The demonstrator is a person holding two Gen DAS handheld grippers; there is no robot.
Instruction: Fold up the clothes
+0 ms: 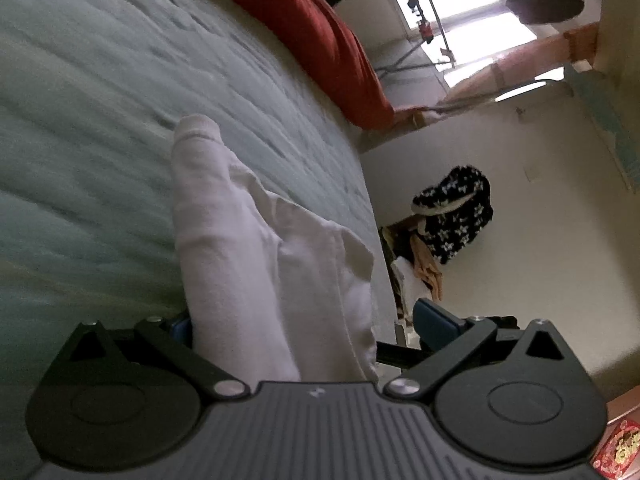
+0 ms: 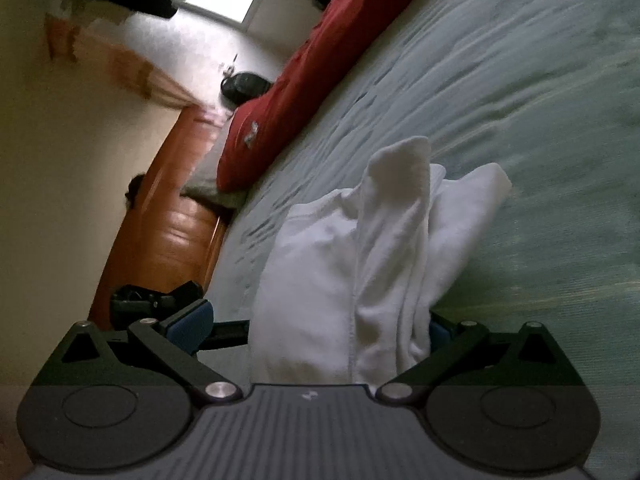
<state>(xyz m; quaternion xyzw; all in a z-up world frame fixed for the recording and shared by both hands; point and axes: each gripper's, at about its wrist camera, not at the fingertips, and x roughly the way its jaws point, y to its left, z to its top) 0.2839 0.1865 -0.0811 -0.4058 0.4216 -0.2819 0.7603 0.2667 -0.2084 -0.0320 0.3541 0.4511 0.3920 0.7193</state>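
Observation:
A white garment [image 1: 256, 264] lies bunched in long folds on the grey-green bedspread [image 1: 100, 100]. My left gripper [image 1: 308, 324] stands open and wide, with the cloth running between its blue-padded fingers [image 1: 434, 320]; the other pad is mostly hidden by the fabric. In the right wrist view the same white garment [image 2: 352, 248] rises in a ridge between the spread fingers [image 2: 192, 320] of my right gripper [image 2: 316, 324], which is also open. Both cameras are rolled sideways, so the bedspread [image 2: 520, 80] appears steeply tilted.
A red blanket or pillow [image 1: 312, 32] [image 2: 320, 60] lies along the far side of the bed. Beyond the bed edge are a dark star-patterned bag [image 1: 456, 216] with clothes on the floor, a wooden bed frame [image 2: 168, 216] and a bright window [image 1: 460, 20].

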